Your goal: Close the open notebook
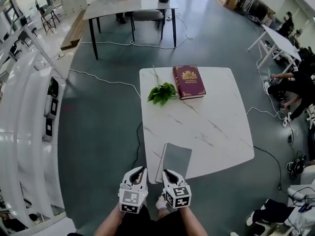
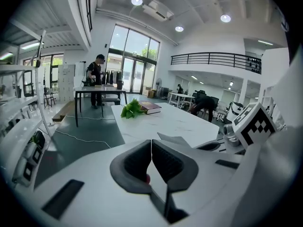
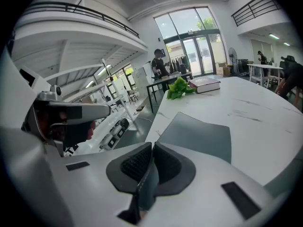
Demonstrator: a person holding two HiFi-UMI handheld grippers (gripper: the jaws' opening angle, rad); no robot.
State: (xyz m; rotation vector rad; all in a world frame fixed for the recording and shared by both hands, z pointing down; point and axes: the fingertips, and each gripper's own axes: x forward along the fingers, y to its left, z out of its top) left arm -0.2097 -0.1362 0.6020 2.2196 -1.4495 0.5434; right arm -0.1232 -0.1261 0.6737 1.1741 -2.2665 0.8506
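A grey-covered notebook (image 1: 176,159) lies at the near edge of the white marble table (image 1: 211,117); its cover (image 3: 199,134) looks slightly raised at the near corner. My right gripper (image 1: 168,173) is at that near left corner, and in the right gripper view (image 3: 152,148) a thin grey sheet of the notebook runs between its pressed pads. My left gripper (image 1: 139,172) hangs just off the table's near edge, left of the notebook (image 2: 177,139). Its jaws (image 2: 151,143) are shut with nothing in them.
A dark red hardback book (image 1: 188,81) and a sprig of green leaves (image 1: 161,92) lie at the table's far side. White shelving (image 1: 29,107) lines the left. Another table (image 1: 128,4) stands behind, with a person (image 2: 97,79) beside it. People crouch at the right (image 1: 290,85). Cables cross the floor.
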